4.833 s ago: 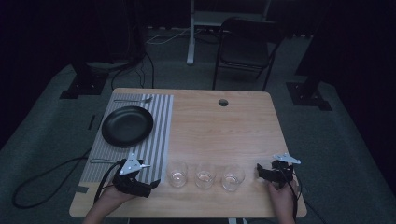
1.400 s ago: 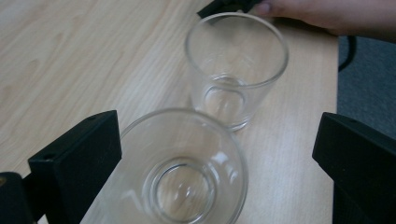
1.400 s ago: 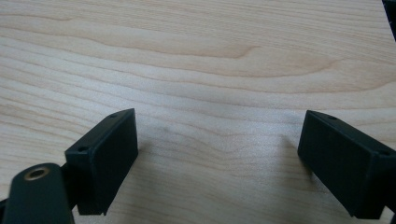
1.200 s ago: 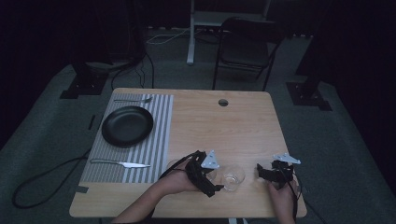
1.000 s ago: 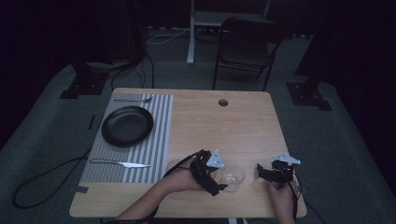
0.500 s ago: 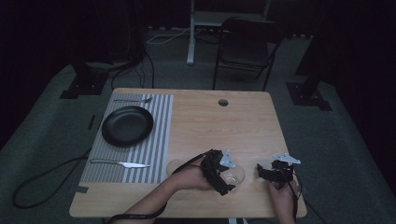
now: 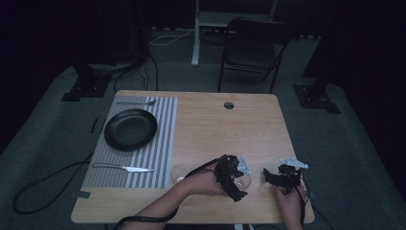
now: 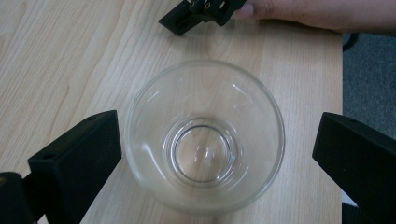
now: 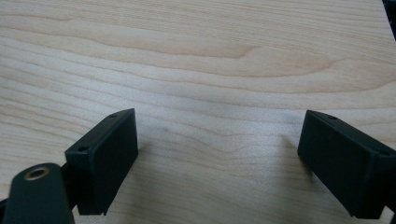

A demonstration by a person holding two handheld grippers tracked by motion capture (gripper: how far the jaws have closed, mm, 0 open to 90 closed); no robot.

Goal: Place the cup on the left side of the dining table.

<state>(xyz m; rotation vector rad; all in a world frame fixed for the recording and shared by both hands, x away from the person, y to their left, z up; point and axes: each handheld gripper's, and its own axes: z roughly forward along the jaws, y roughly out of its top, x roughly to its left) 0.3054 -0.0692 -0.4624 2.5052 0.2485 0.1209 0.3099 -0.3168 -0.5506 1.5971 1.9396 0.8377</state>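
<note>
Glass (image 8: 204, 140) is what the work centres on: a clear, empty tumbler standing upright on the pale wooden surface (image 7: 206, 124), near its front edge and right of the middle. Going left to right in the high view, a striped placemat (image 7: 158, 143) covers the left part of the surface, with a black plate (image 7: 130, 129) on it, a fork (image 7: 136, 102) lying just beyond the plate and a knife (image 7: 123, 167) lying near the mat's front edge. Just right of the mat's front corner stands another clear glass (image 7: 178, 173), partly hidden by the person's left forearm. Next comes the left gripper (image 7: 234, 179), reaching across to the tumbler; in the left gripper view its two black jaws stand spread wide on either side of the tumbler, one just beside the rim and the other well apart from it, so nothing is clamped. Farthest right, the right gripper (image 7: 274, 178) sits low at the front edge of the surface, apart from the tumbler; the right gripper view shows its jaws spread wide over bare wood with nothing between them.
</note>
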